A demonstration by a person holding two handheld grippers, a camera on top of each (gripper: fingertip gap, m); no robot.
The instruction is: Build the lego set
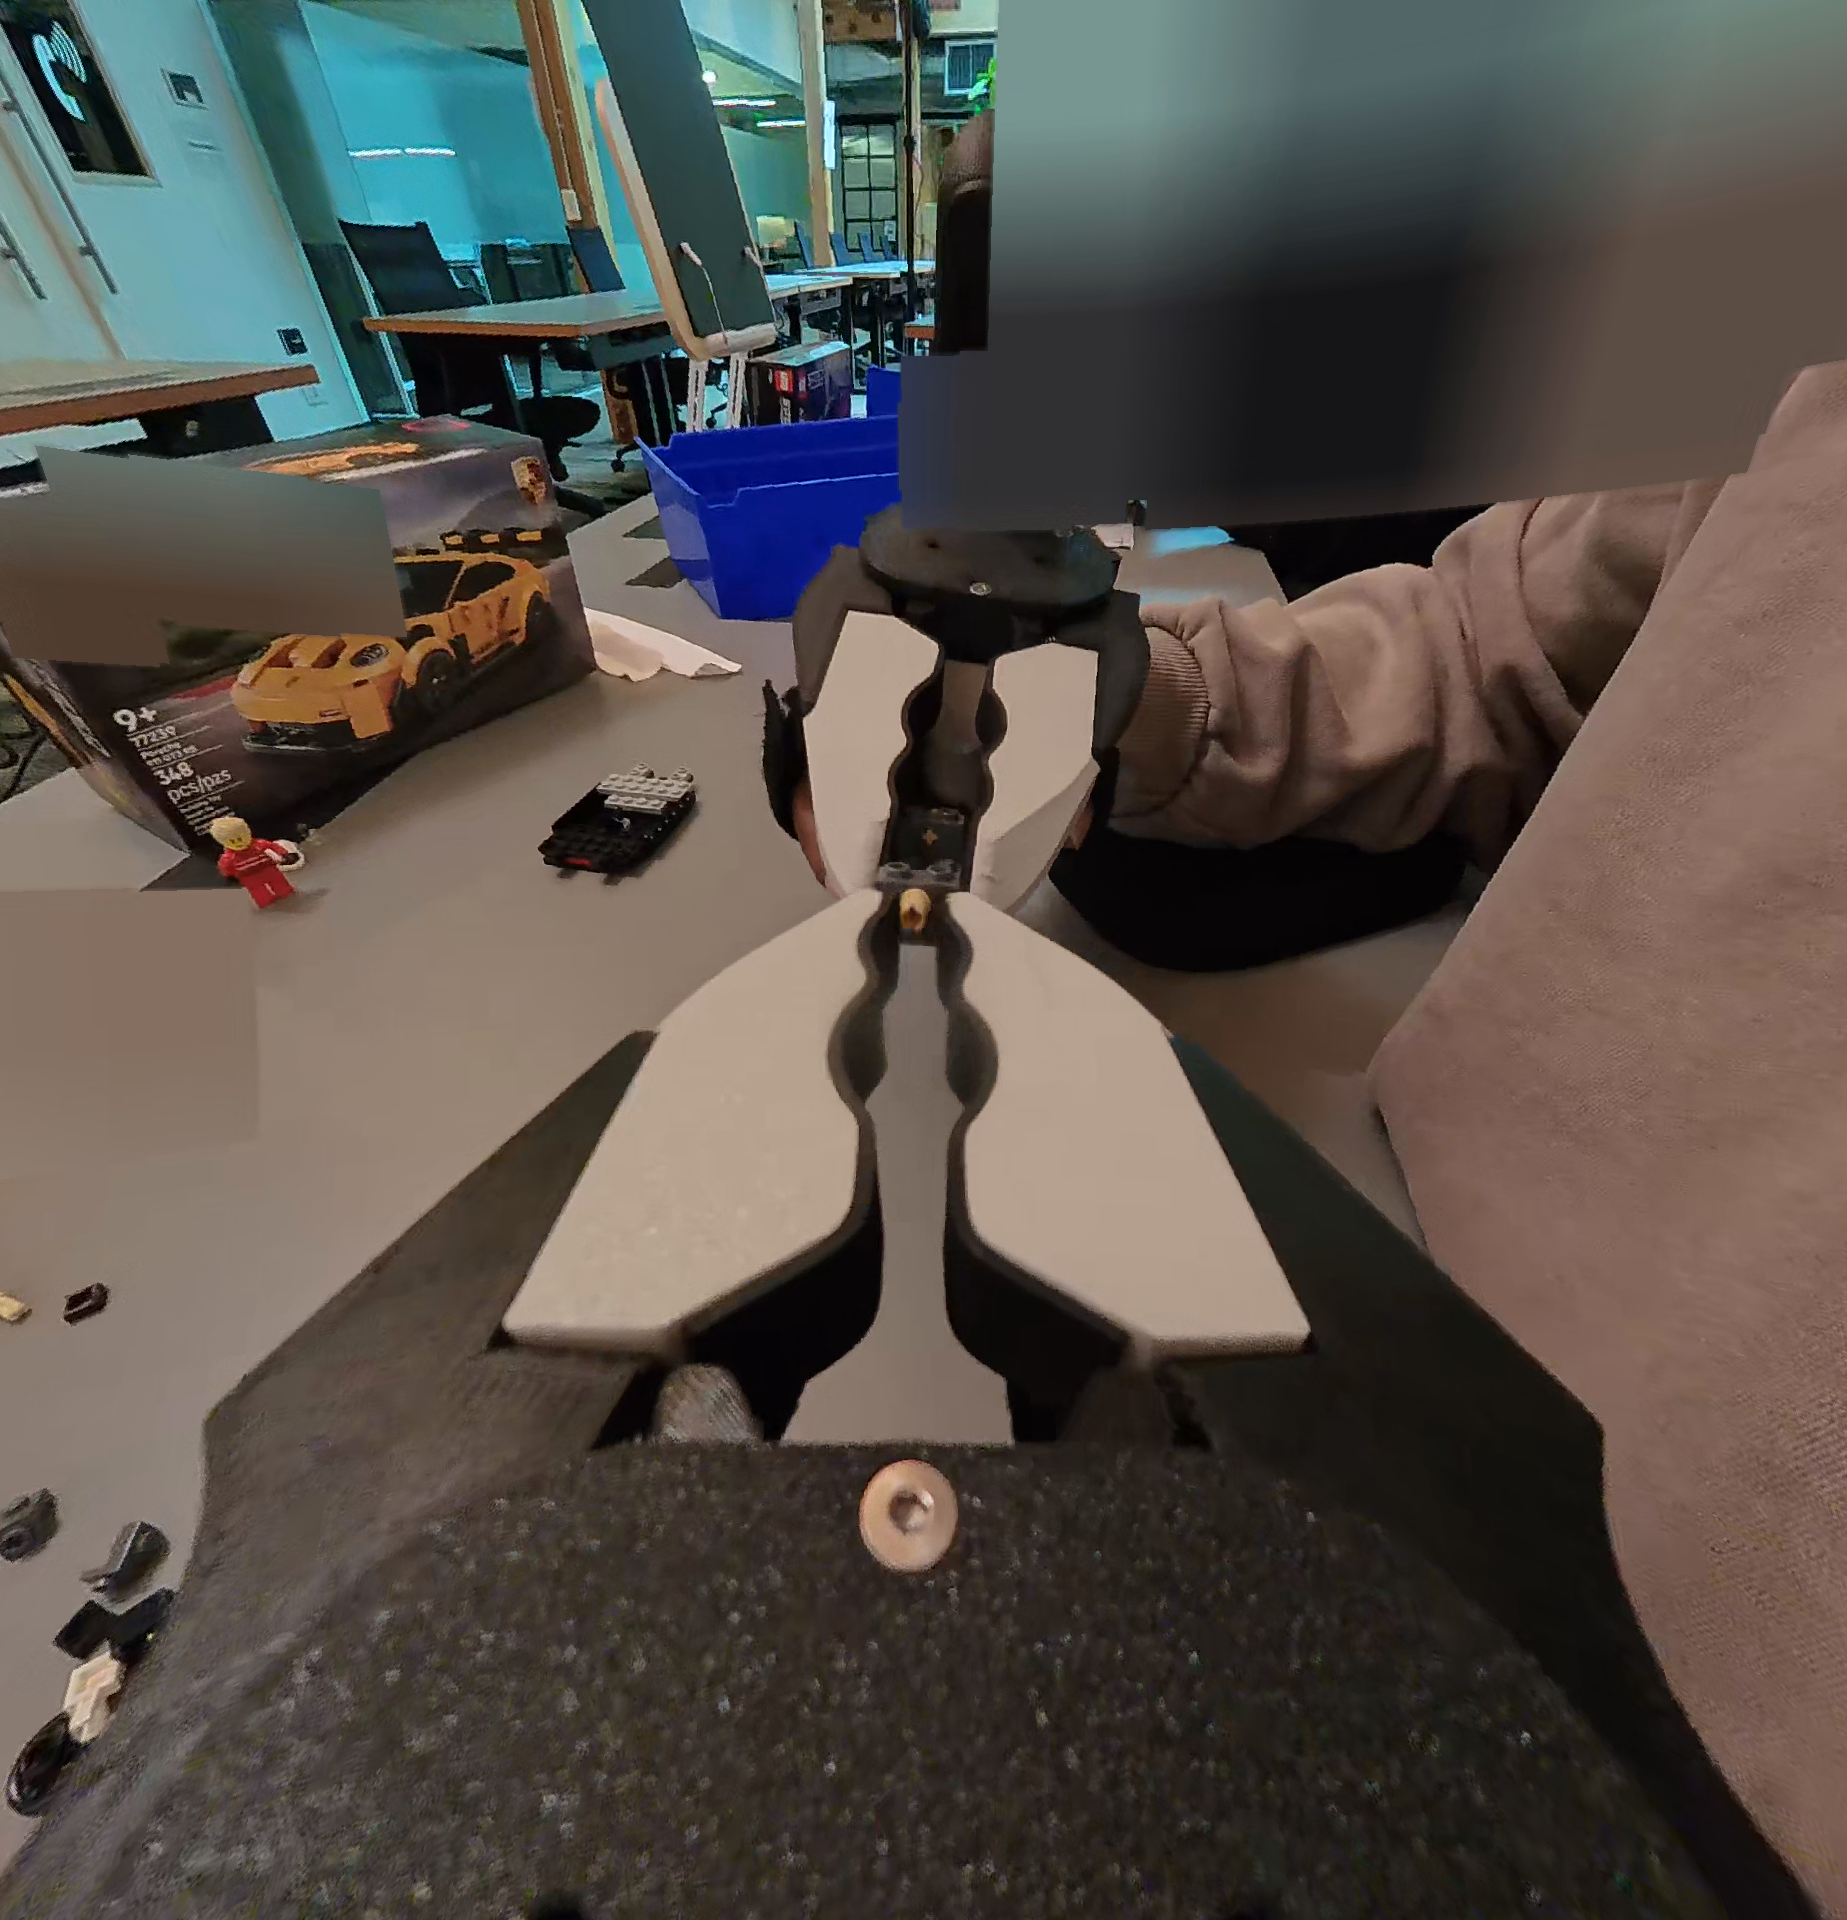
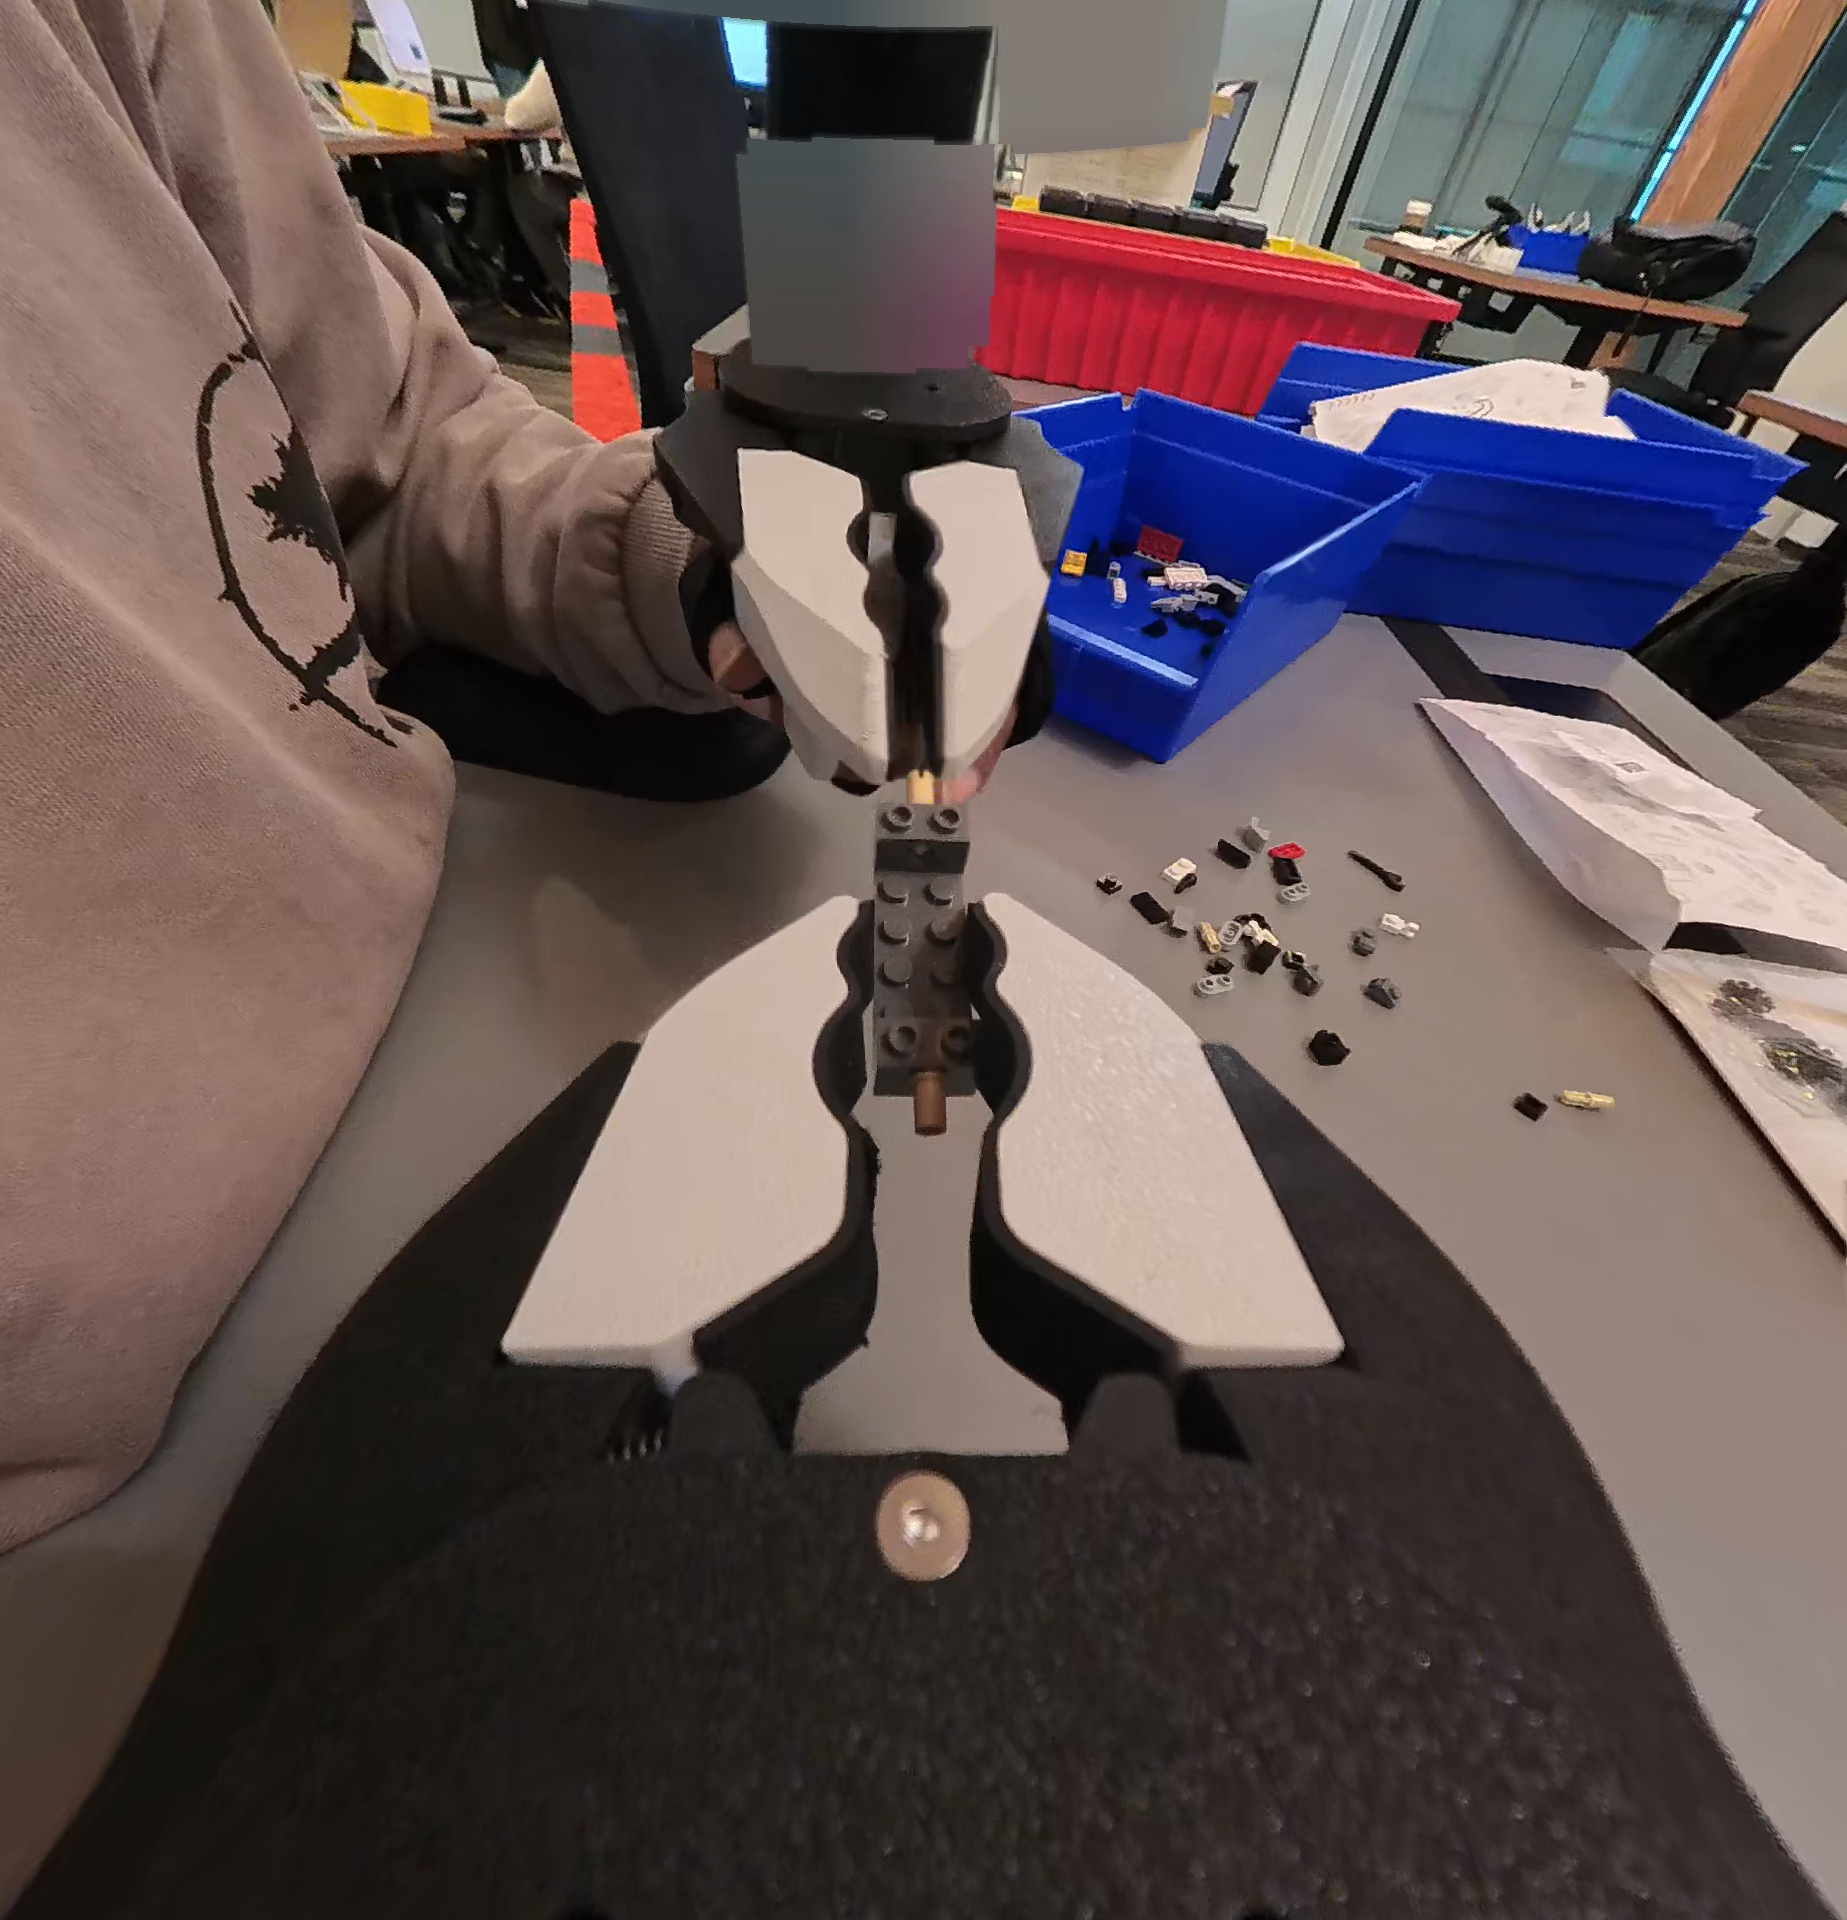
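Note:
My right gripper (image 2: 921,916) is shut on a dark grey brick assembly (image 2: 921,966), a stack of studded plates held lengthwise above the grey table (image 2: 607,935). A brown pin (image 2: 930,1112) sticks out of its near end. My left gripper (image 1: 911,912) is shut on a small tan pin (image 1: 913,911) and faces the right gripper tip to tip. The tan pin (image 2: 922,787) touches the far end of the assembly. In the left wrist view the assembly (image 1: 929,844) shows between the fingers of the right gripper (image 1: 924,875). In the right wrist view the left gripper (image 2: 914,767) is straight ahead.
A boxed car set (image 1: 306,644), a red minifigure (image 1: 257,857) and a black partly built chassis (image 1: 620,816) stand to the left. Loose small pieces (image 2: 1262,925) lie on the right near printed sheets (image 2: 1646,821). Blue bins (image 2: 1189,623) stand behind. The person's sleeves flank the grippers. Left and right tips are no more than a few centimetres apart. The red minifigure (image 1: 257,857) is about equally far from each gripper, around 35 centimetres.

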